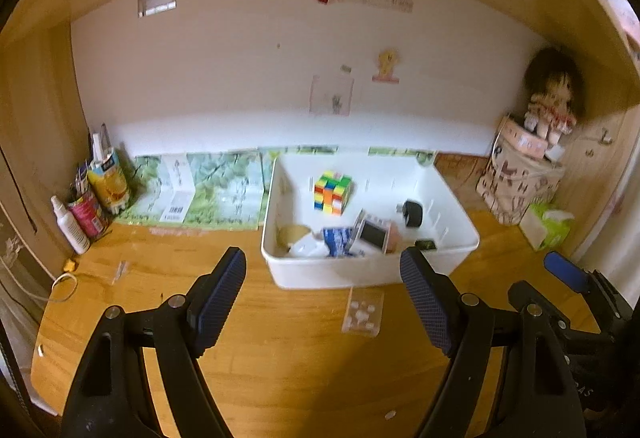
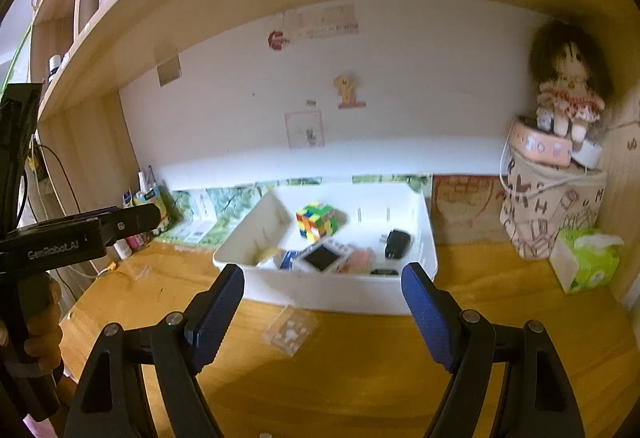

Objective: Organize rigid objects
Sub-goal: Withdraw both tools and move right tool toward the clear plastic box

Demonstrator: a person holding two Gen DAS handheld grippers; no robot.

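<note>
A white bin (image 1: 280, 266) (image 2: 320, 298) stands on the wooden desk and holds a colourful puzzle cube (image 1: 333, 192) (image 2: 316, 220), a black charger (image 1: 412, 213) (image 2: 397, 244), a small device with a dark screen (image 1: 374, 234) (image 2: 322, 258) and other small items. A clear plastic case (image 1: 361, 312) (image 2: 289, 332) lies flat on the desk in front of the bin. My left gripper (image 1: 322, 302) hovers open before the bin, nothing between its fingers. My right gripper (image 2: 322, 312) is likewise open and empty, just short of the bin's front wall.
Bottles and cans (image 1: 94, 197) crowd the back left corner beside green printed sheets (image 1: 208, 189). A patterned box (image 2: 548, 209) with a doll (image 2: 568, 93) on top and a green tissue pack (image 2: 586, 262) stand at the right. A small clear piece (image 1: 118, 272) lies left.
</note>
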